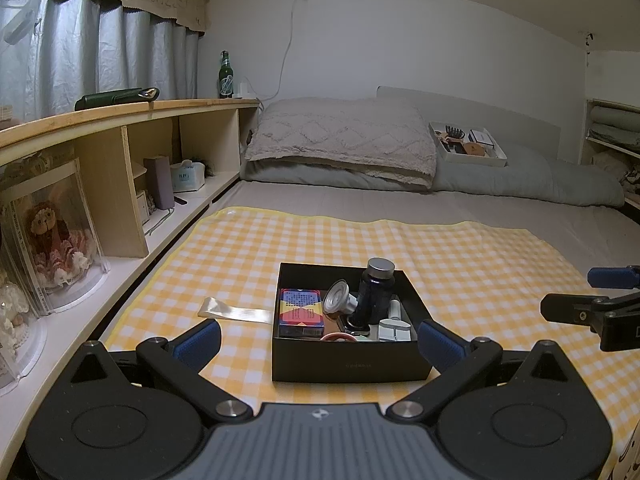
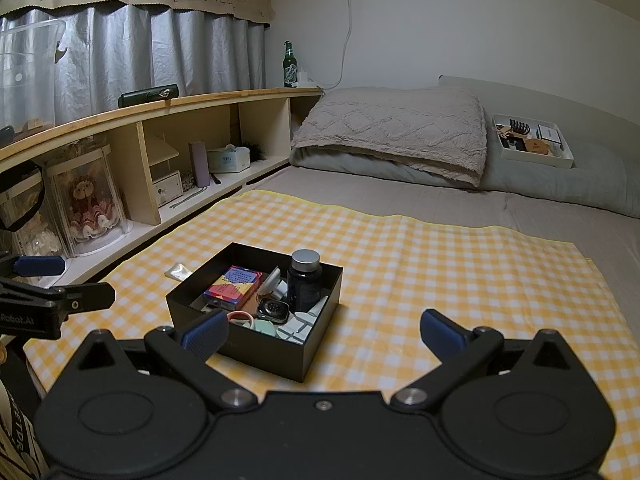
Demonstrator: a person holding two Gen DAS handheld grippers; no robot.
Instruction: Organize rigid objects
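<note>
At centre frame the black box (image 1: 352, 356) already holds the rigid items, apparently only the pale strip (image 1: 236, 313) outside, left gripper (image 1: 320, 340) and right gripper (image 2: 324, 332) gaping empty

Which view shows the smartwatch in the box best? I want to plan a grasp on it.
The right wrist view: the smartwatch lies face up and unobstructed in the box, between the card pack and bottle. In the left wrist view, only a sliver shows behind the bottle's base.

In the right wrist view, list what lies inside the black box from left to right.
Colourful card box → smartwatch → dark bottle with silver cap, all inside the black box.
</note>
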